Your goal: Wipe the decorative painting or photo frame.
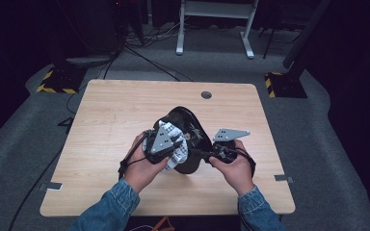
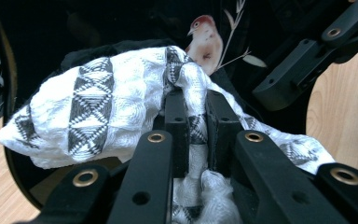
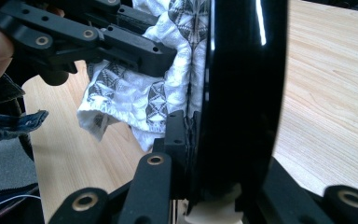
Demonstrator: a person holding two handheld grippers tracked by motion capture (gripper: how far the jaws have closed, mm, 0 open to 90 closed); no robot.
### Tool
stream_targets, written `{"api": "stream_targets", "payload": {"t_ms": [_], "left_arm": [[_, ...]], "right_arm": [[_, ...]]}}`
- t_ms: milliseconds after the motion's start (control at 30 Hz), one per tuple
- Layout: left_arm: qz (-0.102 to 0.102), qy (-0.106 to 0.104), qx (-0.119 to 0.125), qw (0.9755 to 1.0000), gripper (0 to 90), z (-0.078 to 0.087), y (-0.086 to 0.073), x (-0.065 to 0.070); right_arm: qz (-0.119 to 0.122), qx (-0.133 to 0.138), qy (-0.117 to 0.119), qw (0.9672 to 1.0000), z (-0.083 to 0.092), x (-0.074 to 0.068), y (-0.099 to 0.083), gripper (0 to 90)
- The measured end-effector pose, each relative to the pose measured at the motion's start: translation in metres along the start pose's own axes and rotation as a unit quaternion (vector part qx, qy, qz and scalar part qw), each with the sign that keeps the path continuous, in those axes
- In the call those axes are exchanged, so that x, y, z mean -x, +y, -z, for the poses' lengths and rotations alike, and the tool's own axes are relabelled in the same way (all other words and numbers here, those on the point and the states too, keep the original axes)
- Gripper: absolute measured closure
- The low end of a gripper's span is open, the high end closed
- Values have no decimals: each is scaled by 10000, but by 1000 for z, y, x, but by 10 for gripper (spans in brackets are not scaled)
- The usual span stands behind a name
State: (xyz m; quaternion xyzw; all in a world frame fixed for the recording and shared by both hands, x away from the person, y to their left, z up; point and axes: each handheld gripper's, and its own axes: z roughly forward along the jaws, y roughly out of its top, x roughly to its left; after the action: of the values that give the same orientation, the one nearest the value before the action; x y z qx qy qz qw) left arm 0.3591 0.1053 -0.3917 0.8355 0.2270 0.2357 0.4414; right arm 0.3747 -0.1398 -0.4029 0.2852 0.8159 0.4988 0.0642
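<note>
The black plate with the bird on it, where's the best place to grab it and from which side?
Grip the black plate at its thin glossy rim, coming in edge-on from the person's side, one jaw on each face. It stands tilted off the table, so the rim is exposed, as the right gripper holds it. The patterned cloth covers the face.

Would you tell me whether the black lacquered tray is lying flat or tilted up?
Tilted up: the black lacquered tray stands on edge, gripped by the right gripper.
</note>
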Motion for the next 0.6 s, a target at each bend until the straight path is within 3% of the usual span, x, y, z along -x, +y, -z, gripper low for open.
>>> {"api": "stream_targets", "payload": {"t_ms": [300,500,600], "left_arm": [[189,280,-190,9993,816,2,-11,-19],[508,433,-227,9975,817,3,-22,-39],[567,485,-235,9969,817,3,-25,-44]], "right_arm": [[-44,-7,17,10000,1,0,0,792],[-59,-4,35,10000,1,1,0,788],[-56,-5,37,10000,2,0,0,787]]}}
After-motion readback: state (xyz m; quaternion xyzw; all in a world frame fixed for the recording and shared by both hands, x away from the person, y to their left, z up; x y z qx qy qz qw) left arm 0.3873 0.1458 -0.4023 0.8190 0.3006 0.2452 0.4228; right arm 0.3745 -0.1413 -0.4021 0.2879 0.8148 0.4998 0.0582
